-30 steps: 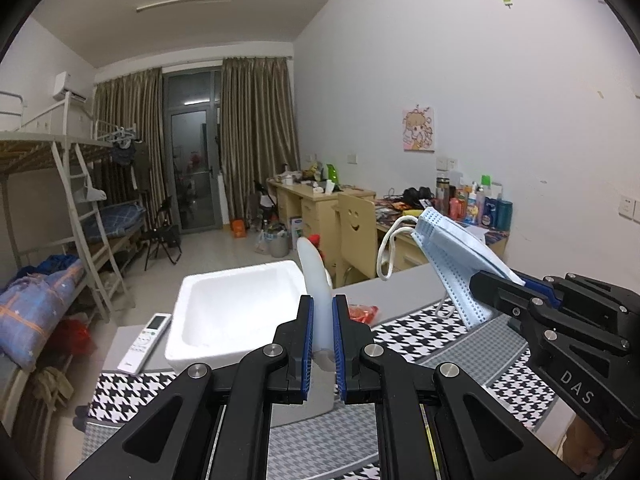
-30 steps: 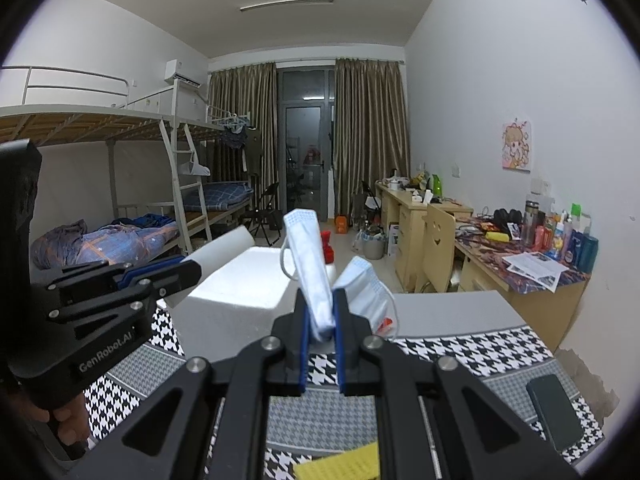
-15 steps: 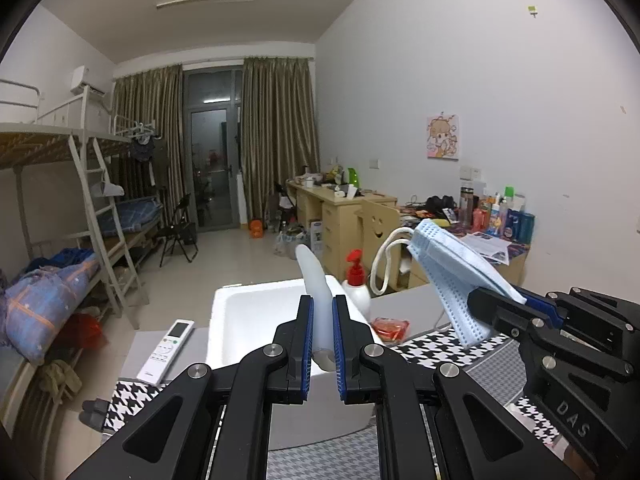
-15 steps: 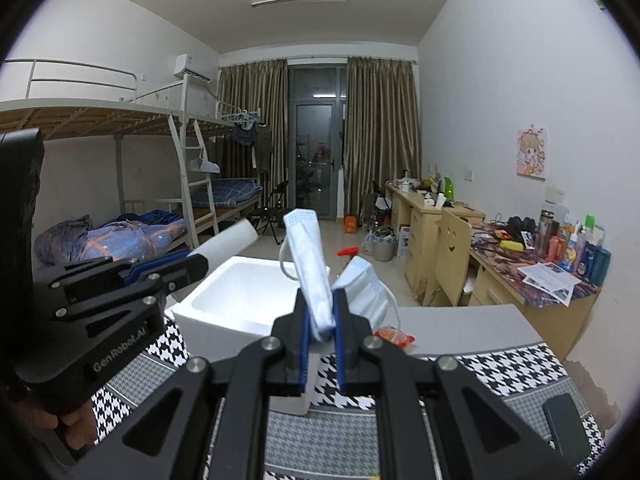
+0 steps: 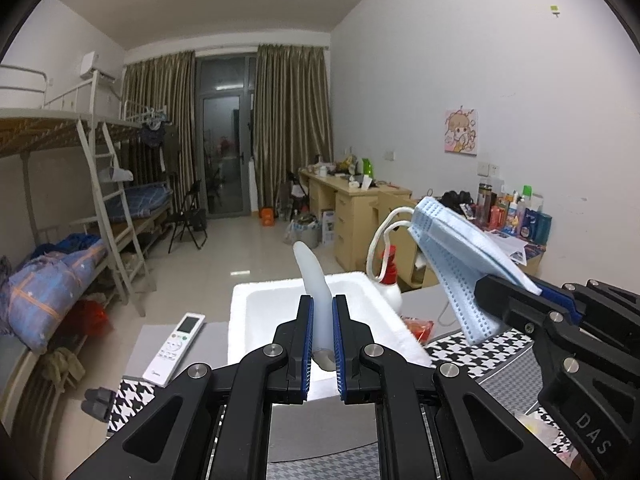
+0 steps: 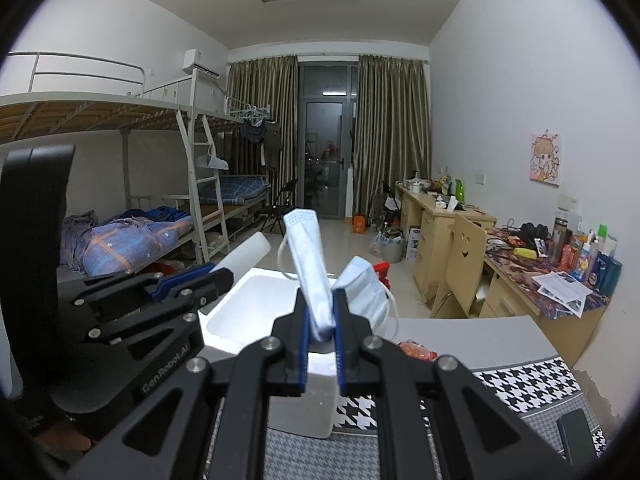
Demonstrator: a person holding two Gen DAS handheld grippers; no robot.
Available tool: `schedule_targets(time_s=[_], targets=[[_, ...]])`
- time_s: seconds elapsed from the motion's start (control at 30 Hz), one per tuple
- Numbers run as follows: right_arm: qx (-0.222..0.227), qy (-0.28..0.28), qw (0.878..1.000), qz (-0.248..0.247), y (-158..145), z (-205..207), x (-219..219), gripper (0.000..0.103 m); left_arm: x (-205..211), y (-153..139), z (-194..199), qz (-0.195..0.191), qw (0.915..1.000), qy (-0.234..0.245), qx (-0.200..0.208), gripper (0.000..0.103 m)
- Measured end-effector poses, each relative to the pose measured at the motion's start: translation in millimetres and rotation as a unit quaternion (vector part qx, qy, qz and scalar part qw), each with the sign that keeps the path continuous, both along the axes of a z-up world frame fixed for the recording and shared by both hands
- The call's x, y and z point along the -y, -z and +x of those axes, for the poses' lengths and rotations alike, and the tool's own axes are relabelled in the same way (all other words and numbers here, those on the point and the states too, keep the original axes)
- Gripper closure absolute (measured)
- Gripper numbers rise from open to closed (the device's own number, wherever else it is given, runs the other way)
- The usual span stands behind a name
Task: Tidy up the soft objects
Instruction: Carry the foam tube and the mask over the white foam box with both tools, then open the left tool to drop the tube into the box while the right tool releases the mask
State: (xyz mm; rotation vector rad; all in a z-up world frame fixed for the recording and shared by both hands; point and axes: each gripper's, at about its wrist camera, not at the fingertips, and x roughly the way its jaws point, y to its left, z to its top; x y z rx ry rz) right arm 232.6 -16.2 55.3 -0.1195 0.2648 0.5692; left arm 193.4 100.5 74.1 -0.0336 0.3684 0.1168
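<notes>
My left gripper (image 5: 322, 312) is shut on a pale, soft tube-like piece (image 5: 314, 276) that sticks up between its blue pads. My right gripper (image 6: 320, 308) is shut on a folded light-blue face mask (image 6: 306, 260) with white ear loops. Both hang in the air just in front of an open white foam box (image 5: 280, 300) on the table. In the left wrist view the right gripper (image 5: 496, 292) comes in from the right with the mask (image 5: 456, 248). In the right wrist view the left gripper (image 6: 216, 276) comes in from the left with the pale piece (image 6: 244, 254).
The table wears a black-and-white houndstooth cloth (image 6: 520, 380). A white remote (image 5: 176, 348) lies left of the box; a red-capped bottle (image 5: 390, 276) and a red packet (image 5: 418, 326) sit to its right. A dark phone (image 6: 576, 436) lies near the right edge. Bunk beds and desks stand beyond.
Both grippers, still holding their pieces, have travelled level toward the foam box, which now sits nearer and more centred in both views. Neither grip has altered.
</notes>
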Motion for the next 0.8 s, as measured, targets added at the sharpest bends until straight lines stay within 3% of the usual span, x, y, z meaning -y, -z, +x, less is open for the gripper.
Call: schedule_targets(time_s=[0.8], targets=[[-0.044, 0.009, 0.999, -0.026, 9, 41, -25, 0.09, -17, 23, 51, -0.005, 0.9987, 0.019, -0.047, 0.093]])
